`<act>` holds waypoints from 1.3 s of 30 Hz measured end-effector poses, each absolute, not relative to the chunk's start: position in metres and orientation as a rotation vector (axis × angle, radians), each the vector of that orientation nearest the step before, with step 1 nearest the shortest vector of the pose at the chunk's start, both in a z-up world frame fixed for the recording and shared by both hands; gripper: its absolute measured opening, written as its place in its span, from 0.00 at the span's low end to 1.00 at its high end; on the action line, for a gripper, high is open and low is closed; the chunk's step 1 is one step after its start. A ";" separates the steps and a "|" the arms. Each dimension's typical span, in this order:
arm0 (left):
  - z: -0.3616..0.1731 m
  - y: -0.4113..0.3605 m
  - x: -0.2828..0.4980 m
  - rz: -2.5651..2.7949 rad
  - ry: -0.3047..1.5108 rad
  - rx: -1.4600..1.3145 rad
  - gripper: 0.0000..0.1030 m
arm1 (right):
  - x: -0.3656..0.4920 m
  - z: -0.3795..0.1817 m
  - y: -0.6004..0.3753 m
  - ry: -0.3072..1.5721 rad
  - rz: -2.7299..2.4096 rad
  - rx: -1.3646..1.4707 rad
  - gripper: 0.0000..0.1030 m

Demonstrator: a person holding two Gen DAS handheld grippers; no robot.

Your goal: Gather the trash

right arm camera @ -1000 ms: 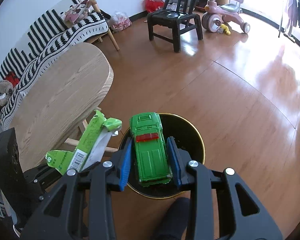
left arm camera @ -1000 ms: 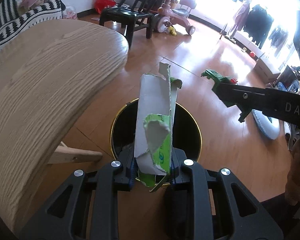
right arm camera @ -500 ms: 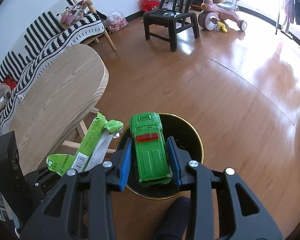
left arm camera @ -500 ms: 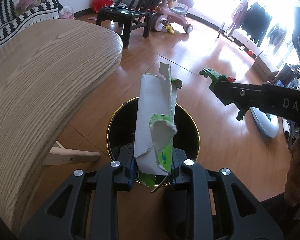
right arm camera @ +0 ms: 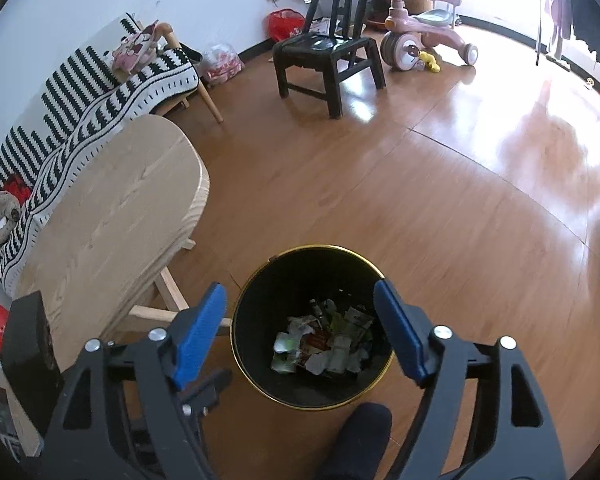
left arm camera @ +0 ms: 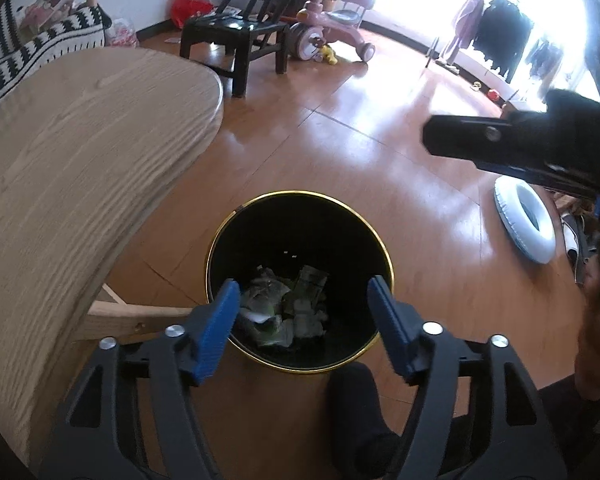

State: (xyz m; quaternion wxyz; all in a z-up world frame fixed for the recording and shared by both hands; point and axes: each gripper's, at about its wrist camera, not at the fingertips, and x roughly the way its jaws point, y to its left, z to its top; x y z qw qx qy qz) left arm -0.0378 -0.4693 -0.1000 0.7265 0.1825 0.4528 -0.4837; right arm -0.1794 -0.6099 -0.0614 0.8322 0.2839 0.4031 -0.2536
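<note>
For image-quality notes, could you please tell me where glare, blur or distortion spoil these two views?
Left wrist view: blown-out windows upper right, glare on the glossy wooden floor, the light wooden tabletop smeared and bowed. Right wrist view: sharper, with milder floor glare at right and fisheye curvature.

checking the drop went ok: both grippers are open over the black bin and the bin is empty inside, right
Not quite. The black bin is not empty: crumpled trash lies at its bottom, as the right wrist view shows. The left gripper and right gripper are indeed open over it, their jaws having just opened.
</note>
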 end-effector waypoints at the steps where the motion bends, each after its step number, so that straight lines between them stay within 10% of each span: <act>1: -0.093 -0.465 -0.039 -1.067 0.981 0.404 0.76 | -0.178 -0.059 -0.609 0.850 -0.533 0.601 0.78; 11: -0.020 -0.367 0.006 -0.860 0.845 0.284 0.93 | -0.143 -0.009 -0.568 0.764 -0.436 0.518 0.91; 39: 0.018 0.052 0.092 -0.069 0.833 -0.054 0.93 | 0.062 0.006 -0.232 0.830 0.110 0.090 0.92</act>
